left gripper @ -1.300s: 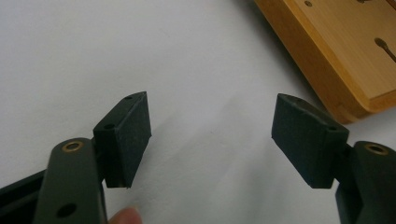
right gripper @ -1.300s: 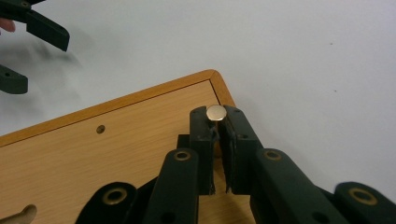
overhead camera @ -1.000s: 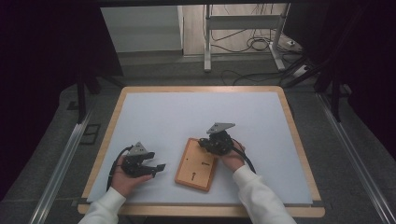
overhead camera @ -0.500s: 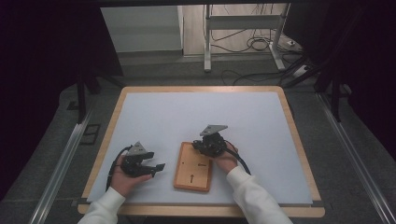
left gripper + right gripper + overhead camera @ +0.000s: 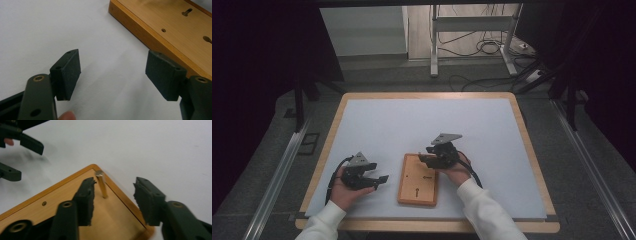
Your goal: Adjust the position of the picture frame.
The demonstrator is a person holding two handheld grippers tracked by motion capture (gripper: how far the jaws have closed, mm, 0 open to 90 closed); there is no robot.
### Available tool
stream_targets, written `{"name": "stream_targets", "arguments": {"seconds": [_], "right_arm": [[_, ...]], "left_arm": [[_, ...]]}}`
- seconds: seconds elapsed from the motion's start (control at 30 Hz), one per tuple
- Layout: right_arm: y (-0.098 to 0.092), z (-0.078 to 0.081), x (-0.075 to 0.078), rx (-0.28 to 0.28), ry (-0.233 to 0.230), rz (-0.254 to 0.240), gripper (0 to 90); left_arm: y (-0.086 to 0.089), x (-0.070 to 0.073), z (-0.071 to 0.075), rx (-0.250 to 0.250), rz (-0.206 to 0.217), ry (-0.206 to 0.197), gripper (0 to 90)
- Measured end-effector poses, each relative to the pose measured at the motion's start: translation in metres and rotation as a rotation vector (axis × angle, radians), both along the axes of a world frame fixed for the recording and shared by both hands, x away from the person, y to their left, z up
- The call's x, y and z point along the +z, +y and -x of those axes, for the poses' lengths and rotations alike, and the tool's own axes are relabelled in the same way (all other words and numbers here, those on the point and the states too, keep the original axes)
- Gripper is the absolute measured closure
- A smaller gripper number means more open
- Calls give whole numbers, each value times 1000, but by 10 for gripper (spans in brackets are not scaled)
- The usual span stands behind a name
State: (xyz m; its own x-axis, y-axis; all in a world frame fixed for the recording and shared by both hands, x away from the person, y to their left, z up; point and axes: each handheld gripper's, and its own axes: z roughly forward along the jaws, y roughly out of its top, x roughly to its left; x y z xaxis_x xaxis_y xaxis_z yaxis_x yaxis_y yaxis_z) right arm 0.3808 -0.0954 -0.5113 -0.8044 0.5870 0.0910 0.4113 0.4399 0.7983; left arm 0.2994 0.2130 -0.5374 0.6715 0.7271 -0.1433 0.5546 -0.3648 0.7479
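While your right gripper (image 5: 113, 200) hangs over the far corner of the board (image 5: 418, 181), its jaws have just been opening and now stand apart, with the pin (image 5: 101, 183) between them but touched by neither pad. That pin stands upright in the board, tight in the corner, so only a thin strip of wood lies between it and the raised rim on two sides. In the right gripper view it sits nearer the left-hand pad than the other one, with clear air on both sides. The board lies flat on the white mat (image 5: 412, 125), close to your edge of the table and between your two hands; its long sides run roughly away from you. Your left gripper (image 5: 373, 178) rests low on the mat just left of the board, apart from it, jaws wide open and holding nothing; in the left gripper view the board's near edge passes just beyond the right-hand pad (image 5: 165, 75). Bare mat stretches wide beyond the board and to the right of your right hand, up to the wooden frame (image 5: 524, 135) that rims the table. Between your left gripper and the board the gap is narrow.
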Motion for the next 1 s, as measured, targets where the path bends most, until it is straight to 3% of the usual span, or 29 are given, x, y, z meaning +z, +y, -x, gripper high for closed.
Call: {"name": "stream_targets", "arguments": {"seconds": [0.33, 0.53, 0.7, 0.83, 1.0], "right_arm": [[-53, 24, 15, -76, -34, 7, 384], [-79, 42, 10, -116, -33, 27, 349], [-95, 60, 2, -148, -17, 71, 313], [-107, 77, -2, -151, -11, 87, 288], [-117, 91, 1, -168, -21, 80, 269]], "left_arm": [[0, 0, 0, -9, -8, -2, 276], [0, 0, 0, -6, -1, 2, 276], [0, 0, 0, -6, -2, -2, 276], [-1, -1, 0, -7, -3, -3, 276], [-3, -1, 0, -5, -6, -6, 276]]}}
